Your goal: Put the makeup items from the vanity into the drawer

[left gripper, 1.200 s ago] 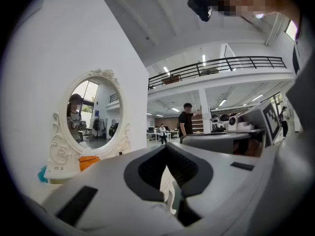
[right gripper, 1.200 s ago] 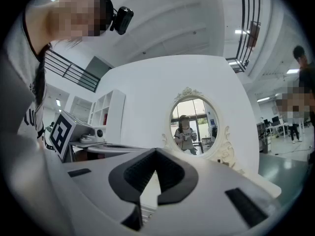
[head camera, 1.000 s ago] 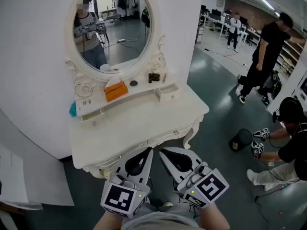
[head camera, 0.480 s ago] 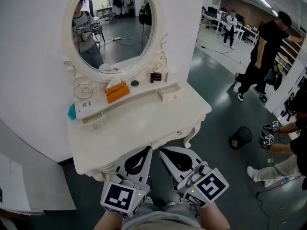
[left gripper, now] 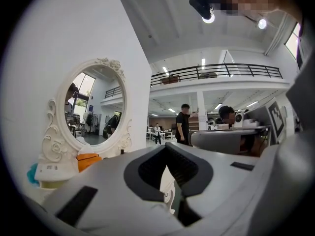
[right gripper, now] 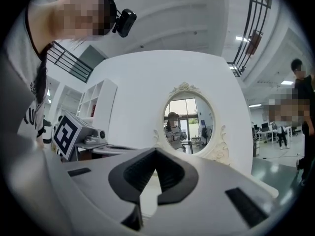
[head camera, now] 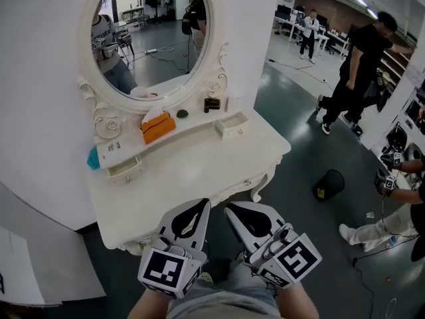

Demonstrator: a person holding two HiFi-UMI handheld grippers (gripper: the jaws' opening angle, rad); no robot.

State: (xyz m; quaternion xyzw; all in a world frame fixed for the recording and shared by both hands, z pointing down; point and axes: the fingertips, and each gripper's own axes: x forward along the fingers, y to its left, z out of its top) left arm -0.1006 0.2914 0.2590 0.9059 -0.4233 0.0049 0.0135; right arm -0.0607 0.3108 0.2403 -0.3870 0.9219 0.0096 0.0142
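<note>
The white vanity (head camera: 192, 171) with its oval mirror (head camera: 149, 35) stands in front of me. On its raised shelf lie an orange box (head camera: 158, 127), a small dark round item (head camera: 182, 113), a dark brown little case (head camera: 212, 104) and a thin stick (head camera: 226, 104). A teal item (head camera: 92, 158) sits at the shelf's left end. Two small shelf drawers (head camera: 232, 125) stand slightly pulled out. My left gripper (head camera: 205, 203) and right gripper (head camera: 228, 209) hover side by side at the vanity's front edge, both shut and empty. The left gripper (left gripper: 166, 146) and right gripper (right gripper: 156, 150) point level at the mirror.
A white wall backs the vanity. A black bin (head camera: 329, 185) stands on the dark floor to the right. A person in black (head camera: 355, 72) walks beyond it, and another crouches at the right edge (head camera: 405, 205). White paper (head camera: 13, 258) lies at lower left.
Both grippers have edged a little along the vanity's front, jaws unchanged. The vanity sits slightly further left in the head view. The crouching person has shifted toward the right edge.
</note>
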